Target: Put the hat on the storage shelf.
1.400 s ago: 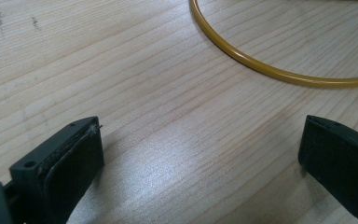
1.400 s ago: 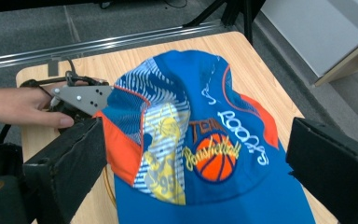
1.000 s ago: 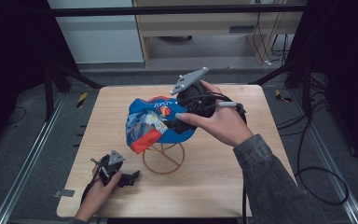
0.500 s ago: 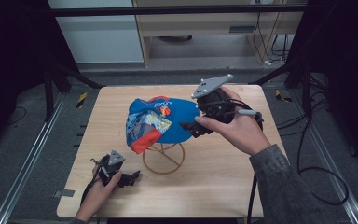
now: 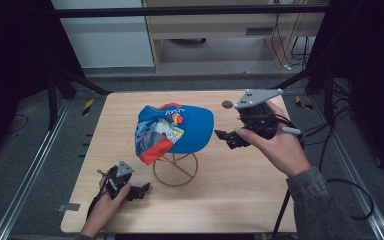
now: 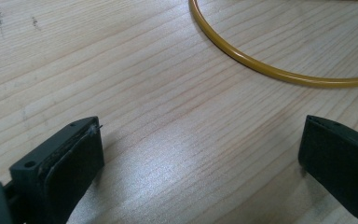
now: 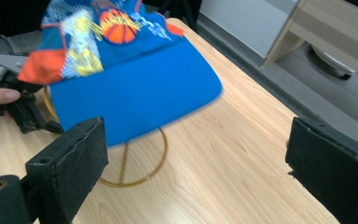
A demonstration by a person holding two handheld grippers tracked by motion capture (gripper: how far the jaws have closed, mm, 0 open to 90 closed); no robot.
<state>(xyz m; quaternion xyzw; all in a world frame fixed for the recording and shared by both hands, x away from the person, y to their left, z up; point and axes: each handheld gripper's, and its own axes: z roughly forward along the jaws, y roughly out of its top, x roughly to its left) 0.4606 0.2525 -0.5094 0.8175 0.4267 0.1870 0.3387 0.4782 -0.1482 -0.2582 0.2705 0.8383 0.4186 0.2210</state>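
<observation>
Your tabletop [image 5: 260,200] carries a thin gold wire stand [image 5: 175,170], a ring base with a stem, and the blue cap [image 5: 177,131] sits on top of it near the middle, brim pointing toward your right side. Treat the cap as light and soft: the printed fabric crown will likely crumple and slide under a pinch, while the brim [image 7: 140,100] looks flat and stiff enough to take 2 pads cleanly. Take hold at the brim's front edge, the part nearest your right gripper [image 5: 228,138]. The stand looks light too, so I would expect it to tip or drag if you pull the cap sideways rather than lifting it up and off.

Your right hand [image 5: 275,145] holds its gripper raised just off the brim's edge, apart from it, jaws spread wide with nothing between them and pointed at the cap. Your left hand [image 5: 105,202] lies low at the tabletop's near-left corner; the left gripper [image 5: 142,191] rests close over the wood, jaws wide apart and empty, aimed at the stand's ring [image 6: 279,70], near it but not touching.
</observation>
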